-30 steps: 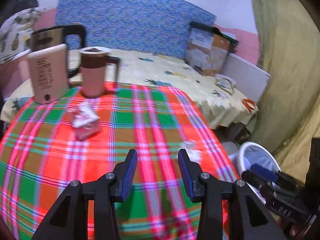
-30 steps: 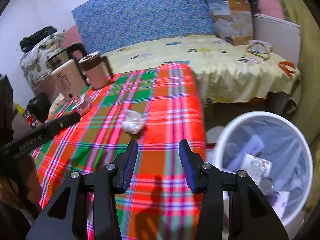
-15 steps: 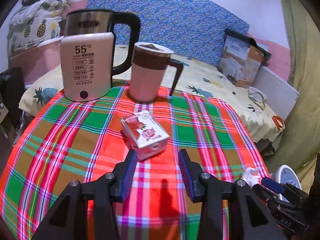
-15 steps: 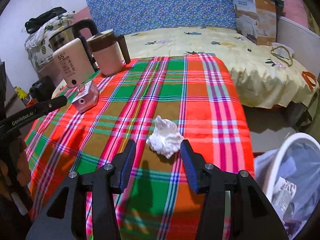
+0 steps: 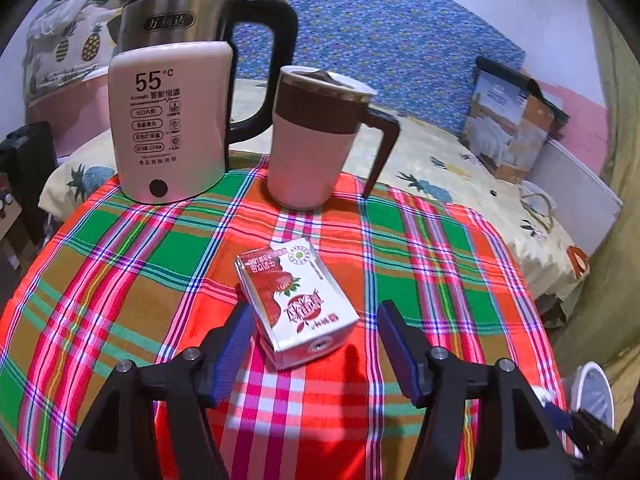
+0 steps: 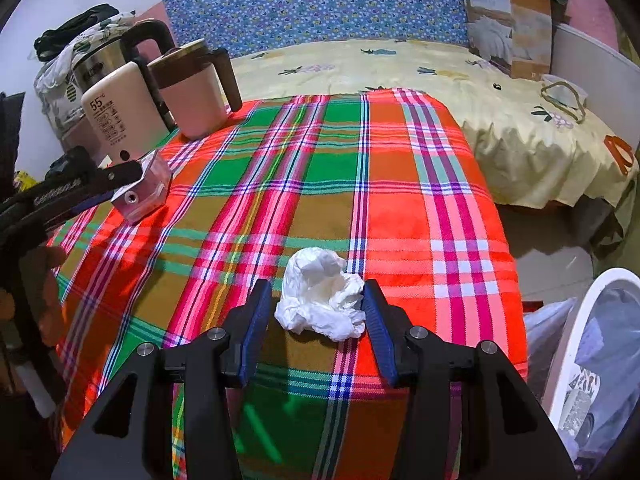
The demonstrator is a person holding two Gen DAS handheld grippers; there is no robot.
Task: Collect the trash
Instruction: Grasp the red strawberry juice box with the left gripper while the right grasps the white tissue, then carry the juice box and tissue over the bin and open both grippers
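Vs a sec ago both grippers sit lower and closer to their targets. Left gripper (image 5: 316, 344), fingers opening to their widest, now straddles the small red-and-white strawberry drink carton (image 5: 296, 300), lying flat; pads not pressing it. Right gripper (image 6: 316, 320) is half open w/ the crumpled white tissue wad (image 6: 322, 294) between its fingers, right pad about touching, left pad apart, no squeeze seen. Both items lie on the worktop's red-green plaid cloth (image 6: 320, 168). At its far edge: steel kettle w/ black handle (image 5: 180, 24), pink "55°C" warmer (image 5: 170, 120), pink mug w/ brown band (image 5: 312, 140). Behind: bed w/ yellow pineapple sheet (image 6: 400, 68), blue patterned headboard (image 6: 304, 0). White bin (image 6: 592, 360) on floor, right.
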